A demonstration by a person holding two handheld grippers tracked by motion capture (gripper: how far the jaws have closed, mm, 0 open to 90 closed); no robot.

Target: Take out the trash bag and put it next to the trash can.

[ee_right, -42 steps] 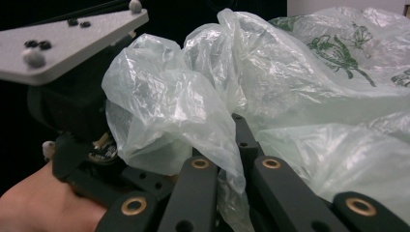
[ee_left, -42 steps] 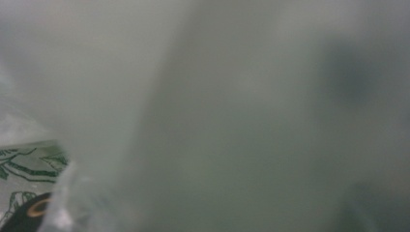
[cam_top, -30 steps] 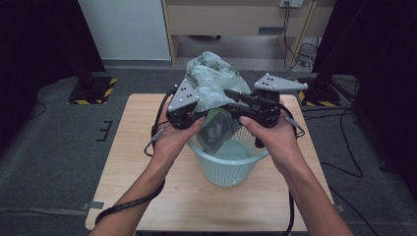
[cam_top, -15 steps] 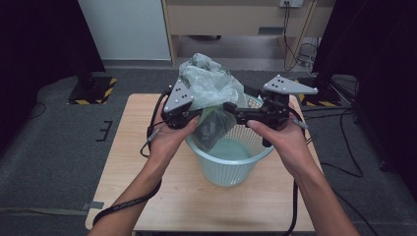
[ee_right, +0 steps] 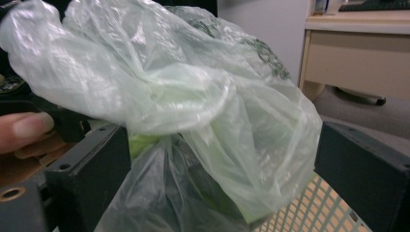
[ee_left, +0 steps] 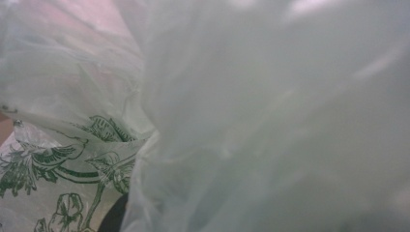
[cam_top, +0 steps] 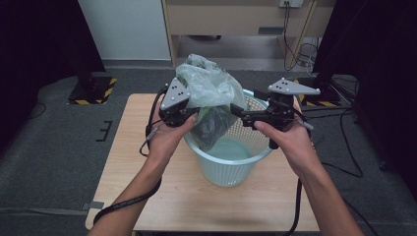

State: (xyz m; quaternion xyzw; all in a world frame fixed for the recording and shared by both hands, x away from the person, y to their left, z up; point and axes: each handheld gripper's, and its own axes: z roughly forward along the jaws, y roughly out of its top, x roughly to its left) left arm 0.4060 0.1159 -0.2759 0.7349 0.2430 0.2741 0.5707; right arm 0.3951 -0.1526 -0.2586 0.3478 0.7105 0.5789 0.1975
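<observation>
From up here I read the pale green plastic bag (cam_top: 209, 93) as hanging over the near-left rim of the light blue basket (cam_top: 231, 164), its bunched top up in the air and its darker lower part dipping inside. The basket stands mid-bench (cam_top: 147, 187). The bag's long axis runs roughly upright, leaning a little toward my left.

My left hand-held gripper (cam_top: 183, 109) is pressed right against the bag's left side. Its own view is smothered in film, with a green leaf print (ee_left: 63, 164) at lower left, so I cannot tell whether its jaws are closed on the plastic.

My right hand-held gripper (cam_top: 241, 112) points leftward at the bag from the basket's right rim. In the right gripper view its jaws stand wide apart, the bag (ee_right: 183, 111) bulging between them without being pinched.

I judge the bag lies straight ahead of the right hand-held gripper; the left is nearer
</observation>
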